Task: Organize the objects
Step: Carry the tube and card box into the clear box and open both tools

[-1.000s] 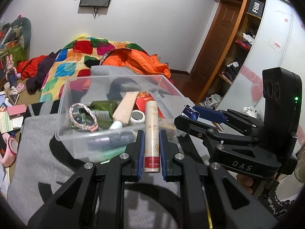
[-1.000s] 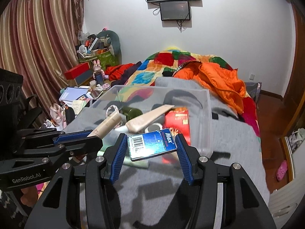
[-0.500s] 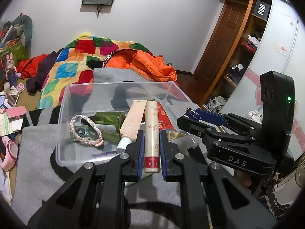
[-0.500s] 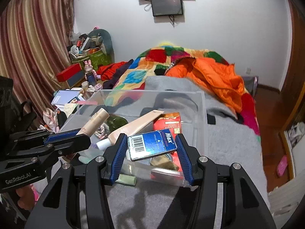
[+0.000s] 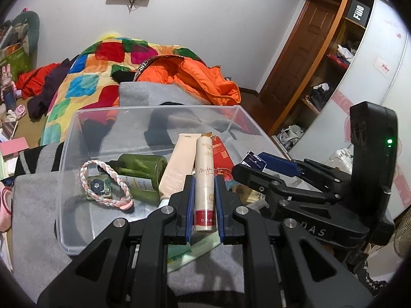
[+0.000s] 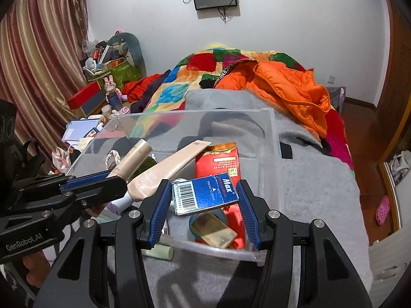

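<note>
Left gripper (image 5: 204, 202) held level over the near rim of the clear bin (image 5: 67, 154), fingers closed tight on a cream tube with red base (image 5: 204, 187), tube pointing forward above the bin. Right gripper (image 6: 204, 206) alongside, also at the near rim, fingers spread about a card's width and clamped on the 2 edges of a blue Max pack (image 6: 205, 195), barcode up, tilted slightly. Inside the bin: tan flat case (image 6: 214, 232) nearest, then beige tube (image 6: 164, 170), green bottle (image 5: 140, 166), braided pink-white bracelet (image 5: 108, 182), red box (image 6: 217, 163). Pale green tube (image 6: 158, 252) outside on the grey blanket (image 6: 316, 179). Beyond, orange jacket (image 6: 285, 89) on a patchwork quilt (image 5: 84, 87).
</note>
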{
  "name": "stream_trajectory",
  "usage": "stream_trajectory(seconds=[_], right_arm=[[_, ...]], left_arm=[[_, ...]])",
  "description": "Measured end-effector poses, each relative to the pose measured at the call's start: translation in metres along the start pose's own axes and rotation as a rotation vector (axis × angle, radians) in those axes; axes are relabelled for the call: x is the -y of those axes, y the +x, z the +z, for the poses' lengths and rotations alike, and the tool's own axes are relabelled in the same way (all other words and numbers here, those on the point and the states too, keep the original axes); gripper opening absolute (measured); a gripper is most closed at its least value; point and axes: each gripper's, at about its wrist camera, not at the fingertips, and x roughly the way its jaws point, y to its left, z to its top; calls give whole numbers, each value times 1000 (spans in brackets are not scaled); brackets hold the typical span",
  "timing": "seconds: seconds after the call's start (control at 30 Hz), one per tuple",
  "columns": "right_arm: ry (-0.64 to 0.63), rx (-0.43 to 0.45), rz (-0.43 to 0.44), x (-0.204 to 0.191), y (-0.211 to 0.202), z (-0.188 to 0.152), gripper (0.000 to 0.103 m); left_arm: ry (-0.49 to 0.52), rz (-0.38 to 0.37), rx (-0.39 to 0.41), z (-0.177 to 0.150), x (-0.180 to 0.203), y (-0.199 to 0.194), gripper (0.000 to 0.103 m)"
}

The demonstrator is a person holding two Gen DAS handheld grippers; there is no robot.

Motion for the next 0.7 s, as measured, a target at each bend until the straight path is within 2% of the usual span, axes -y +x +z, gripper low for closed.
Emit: stream_trajectory(seconds=[0.23,0.4,0.7], right_arm=[[-4,-8,3,-4,5,1,49],[-42,-27,-35,-12,10,1,49],[-32,-29,-16,-12,2,-1,60]], left_arm=[[-13,8,-30,1,-3,12,14],[-23,9,-26,1,-3,12,14],[-13,23,3,0,0,-6,15]])
